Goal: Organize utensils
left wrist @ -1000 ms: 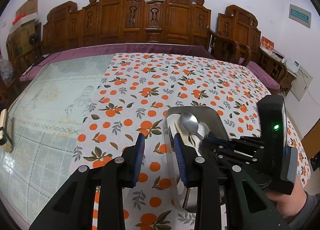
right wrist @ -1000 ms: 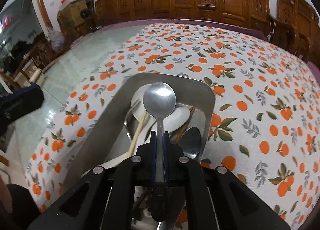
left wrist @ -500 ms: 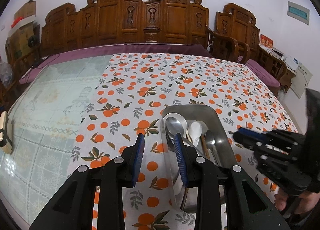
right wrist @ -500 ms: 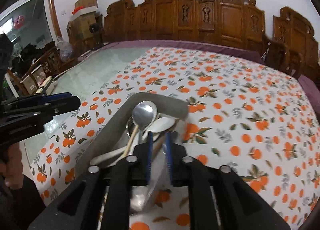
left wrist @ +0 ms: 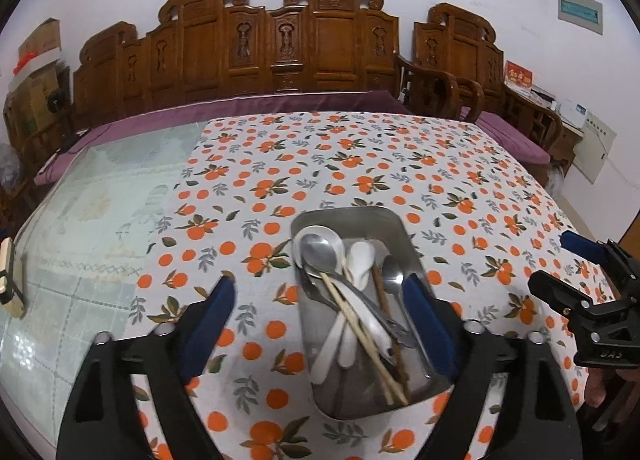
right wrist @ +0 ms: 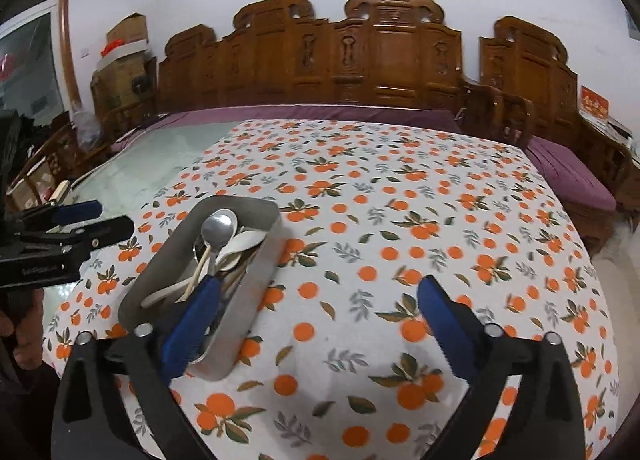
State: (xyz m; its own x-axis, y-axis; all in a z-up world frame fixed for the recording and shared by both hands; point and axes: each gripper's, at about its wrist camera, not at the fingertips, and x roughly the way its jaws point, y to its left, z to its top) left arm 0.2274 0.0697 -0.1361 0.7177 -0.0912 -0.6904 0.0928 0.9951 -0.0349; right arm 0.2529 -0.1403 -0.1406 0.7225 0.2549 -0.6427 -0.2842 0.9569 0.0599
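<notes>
Both claws stand wide apart and carry nothing, so the step in hand looks like a clean pull-away from the metal tray [left wrist: 400, 228] now that the cutlery lies inside it. To do this well, lift each claw straight clear before swinging it aside, since the tray is light and a finger catching its rim could tip or drag it across the orange-print tablecloth [left wrist: 360, 164].

Left claw [left wrist: 320, 308]: its jaws have just been opening, and they now straddle the near left part of the tray without pressing on it; the right fingertip [left wrist: 420, 300] sits over the tray's right wall, while the left one hangs above bare cloth. Nothing is gripped.

Right claw [right wrist: 320, 300]: its jaws have just been opening too, released and empty, with the left fingertip [right wrist: 204, 296] in front of the tray's near end and the right one over the cloth, well apart from the tray.

Inside the tray a metal spoon [left wrist: 320, 250] lies on top at the far end, with white spoons [left wrist: 360, 260] and chopsticks [left wrist: 360, 328] heaped beside and under it, handles toward the near end. From here the pile looks settled, and no loose utensil shows on the cloth.
</notes>
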